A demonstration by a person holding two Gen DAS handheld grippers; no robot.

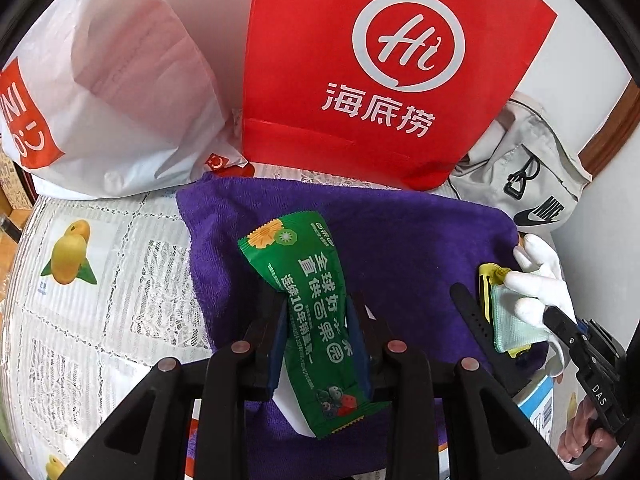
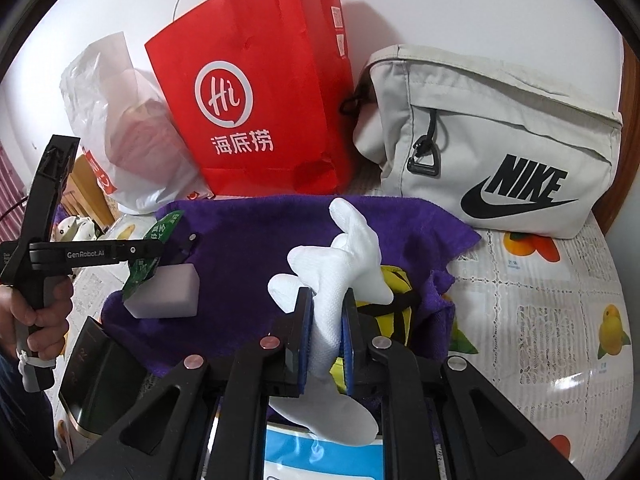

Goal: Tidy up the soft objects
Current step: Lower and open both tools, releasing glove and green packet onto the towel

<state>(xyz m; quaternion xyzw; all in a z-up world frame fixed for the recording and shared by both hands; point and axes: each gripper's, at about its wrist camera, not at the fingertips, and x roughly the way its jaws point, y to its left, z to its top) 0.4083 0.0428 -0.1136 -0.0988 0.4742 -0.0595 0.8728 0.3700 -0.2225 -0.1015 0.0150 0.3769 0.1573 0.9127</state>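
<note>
The left gripper (image 1: 320,340) is holding a green snack packet (image 1: 316,308), its fingers (image 1: 280,344) clamped on the packet's middle so that both ends are sticking out above and below them. The packet is hanging over a purple towel (image 1: 400,232) that is lying spread on the desk (image 1: 100,300) (a lace cloth printed with yellow fruit is covering it). In the right wrist view, the right gripper (image 2: 324,344) is gripping a white glove (image 2: 344,256), its fingers (image 2: 298,344) pressing in on the glove's cuff while the glove's own digits are pointing up and away. Under the glove, a yellow and black item (image 2: 394,284) is lying on the towel, and a white foam block (image 2: 168,292) is sitting on the towel's left part, just beside the packet. Behind the towel, a red paper bag (image 2: 256,112) is standing upright, with a white plastic bag (image 2: 116,128) to its left and a pale Nike pouch (image 2: 492,140) to its right.
</note>
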